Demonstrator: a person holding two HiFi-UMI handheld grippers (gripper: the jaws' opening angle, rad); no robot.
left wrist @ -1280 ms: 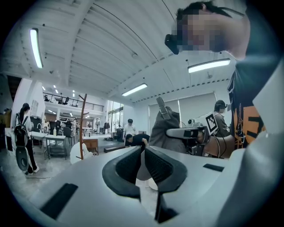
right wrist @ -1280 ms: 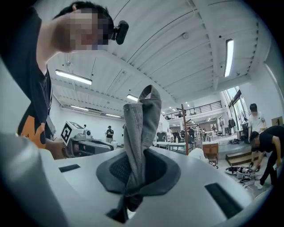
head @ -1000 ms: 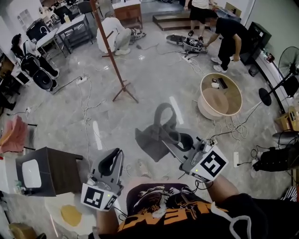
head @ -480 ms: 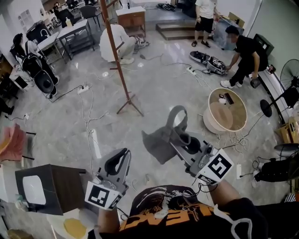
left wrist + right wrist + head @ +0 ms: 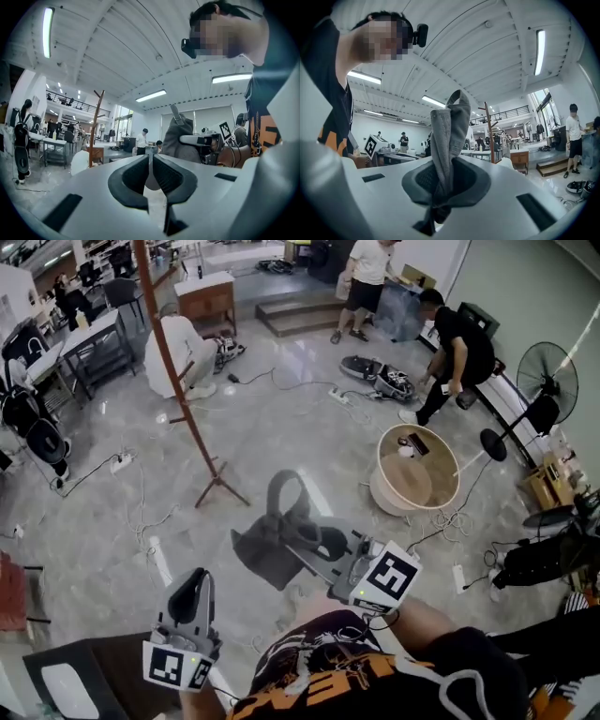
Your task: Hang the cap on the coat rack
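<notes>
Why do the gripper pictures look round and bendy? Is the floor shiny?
Left gripper view: a wide lens curves the ceiling lamp and darkens the corners. Right gripper view: same bending; the cap looms huge up close. Head view: the floor is glossy, a glare streak beside the cap; the coat rack looks tilted.

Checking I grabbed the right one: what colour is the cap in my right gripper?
The cap is grey, clearest in the right gripper view.

cap [image 5: 265,551]: grey fabric, crumpled, strap loop up, brim hanging; pinched between the closed jaws of the right gripper [image 5: 440,185], off the floor.
cap position: well apart from coat rack, unhung.
coat rack [image 5: 187,395]: brown wooden pole, upright on splayed feet.
</notes>
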